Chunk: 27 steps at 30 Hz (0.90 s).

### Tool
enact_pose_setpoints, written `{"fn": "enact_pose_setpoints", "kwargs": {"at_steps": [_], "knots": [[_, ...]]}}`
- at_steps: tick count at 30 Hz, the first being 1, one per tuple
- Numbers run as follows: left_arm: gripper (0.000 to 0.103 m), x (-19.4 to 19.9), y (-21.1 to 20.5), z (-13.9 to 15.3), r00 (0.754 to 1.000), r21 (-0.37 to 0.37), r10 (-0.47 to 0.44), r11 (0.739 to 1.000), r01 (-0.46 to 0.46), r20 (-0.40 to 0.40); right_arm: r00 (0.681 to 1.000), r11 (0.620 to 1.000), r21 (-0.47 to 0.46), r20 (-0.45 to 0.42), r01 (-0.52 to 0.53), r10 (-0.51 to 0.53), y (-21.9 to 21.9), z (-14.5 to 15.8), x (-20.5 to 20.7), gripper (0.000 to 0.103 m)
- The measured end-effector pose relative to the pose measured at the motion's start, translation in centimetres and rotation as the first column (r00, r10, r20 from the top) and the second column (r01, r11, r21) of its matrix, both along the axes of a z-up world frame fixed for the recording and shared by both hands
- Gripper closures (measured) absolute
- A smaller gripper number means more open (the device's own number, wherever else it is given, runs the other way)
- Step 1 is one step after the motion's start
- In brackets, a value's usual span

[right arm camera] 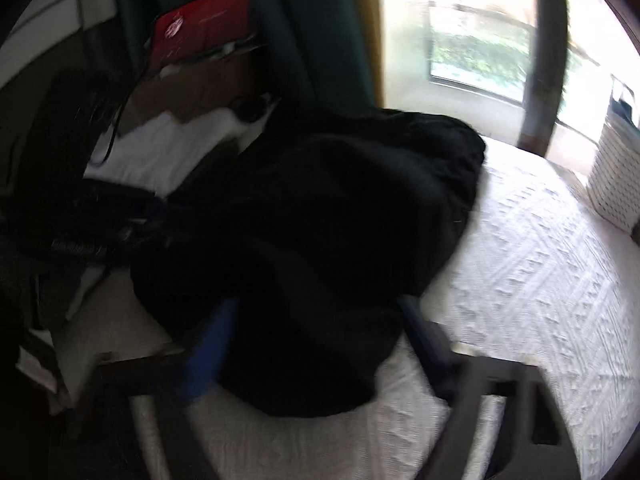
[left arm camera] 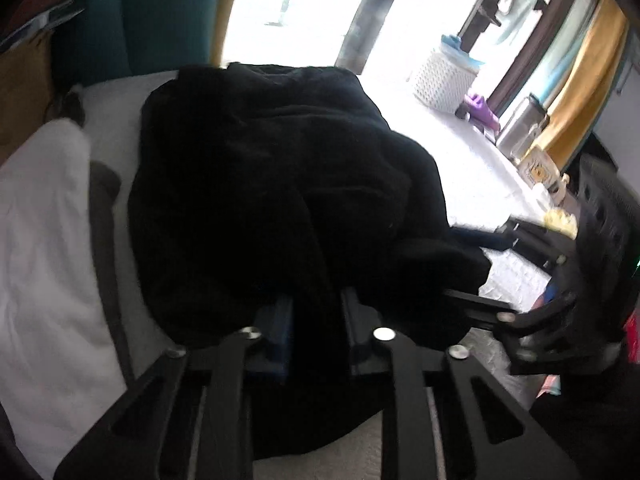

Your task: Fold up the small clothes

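The black garment [left arm camera: 280,184] lies bunched in a heap on the white quilted bedcover [right arm camera: 540,280], near the middle of the bed. I cannot make out a collar, sleeve or hem, so I cannot tell which way it points. The heap's longer dimension runs from my near edge toward the window [right arm camera: 480,52].

My left gripper [left arm camera: 316,320] sits at the near edge of the heap. Its fingers stand close together with a fold of the black cloth between them. I read this as a grip on the garment.

My right gripper [right arm camera: 316,320] is at the near right side of the heap. The fingers [right arm camera: 212,344] stand well apart with the cloth bulging between them. The picture is blurred, and I cannot tell whether the pads press on the fabric.

A white pillow [left arm camera: 44,240] lies to the left of the heap, just beside it. A white lattice basket [left arm camera: 444,80] stands well apart on the far right by the window, with something pale blue showing at its top. A metal flask [left arm camera: 520,128] stands near the basket.
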<state>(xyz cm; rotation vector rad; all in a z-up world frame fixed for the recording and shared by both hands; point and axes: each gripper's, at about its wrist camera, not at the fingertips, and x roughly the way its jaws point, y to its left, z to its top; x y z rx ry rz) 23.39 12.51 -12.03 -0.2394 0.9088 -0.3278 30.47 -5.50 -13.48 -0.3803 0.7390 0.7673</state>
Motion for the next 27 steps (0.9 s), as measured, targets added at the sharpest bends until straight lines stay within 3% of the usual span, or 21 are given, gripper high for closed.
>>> {"fn": "enact_pose_setpoints", "kwargs": {"at_steps": [1,3,4,8,12,16,23,24,26,27], "knots": [[0.093,-0.4,0.3,0.2,1.0,-0.007,0.009,1.0,-0.009,0.005,1.0,1.0,-0.023,0.015,-0.011,0.011,0.4,-0.4,-0.3,0.065],[0.095,-1.2,1.0,1.0,0.999,-0.027,0.032,0.999,-0.031,0.029,0.999,0.998,-0.06,0.031,-0.02,0.022,0.6,-0.8,-0.6,0.084],[0.095,-1.4,1.1,1.5,0.998,-0.043,0.038,0.998,-0.036,0.041,0.999,0.998,-0.058,0.037,-0.022,0.025,0.4,-0.5,-0.8,0.087],[0.096,-3.4,1.3,3.6,0.996,-0.073,0.032,0.997,-0.026,0.085,0.996,0.995,-0.083,0.065,-0.063,0.068,-0.4,0.9,-2.3,0.091],[0.096,-3.3,1.1,1.0,0.999,-0.012,0.042,0.999,-0.042,0.024,0.997,0.99,-0.123,-0.002,-0.072,0.072,-1.3,-1.2,-2.4,0.091],[0.095,-2.9,1.2,-2.0,0.997,0.03,0.068,0.997,-0.068,-0.024,0.999,0.996,-0.076,-0.016,-0.036,0.035,-2.3,-1.3,-2.7,0.091],[0.091,-3.0,0.4,-0.7,0.997,0.074,0.059,0.996,-0.056,-0.047,0.999,0.999,-0.034,-0.028,0.036,-0.037,-3.5,-0.8,-3.2,0.09],[0.091,-3.8,0.9,-0.3,0.997,0.071,0.06,0.996,-0.057,-0.047,0.998,0.998,-0.022,-0.031,0.051,-0.051,-3.9,-0.6,-3.3,0.088],[0.091,-4.3,1.3,0.9,0.997,0.071,0.068,0.995,-0.066,-0.035,0.997,0.997,-0.011,-0.026,0.071,-0.071,-4.3,-0.1,-3.3,0.06],[0.087,-4.6,1.5,1.3,0.997,0.072,0.072,0.995,-0.07,-0.026,0.997,0.997,-0.008,-0.026,0.079,-0.079,-4.5,0.1,-3.4,0.008]]}}
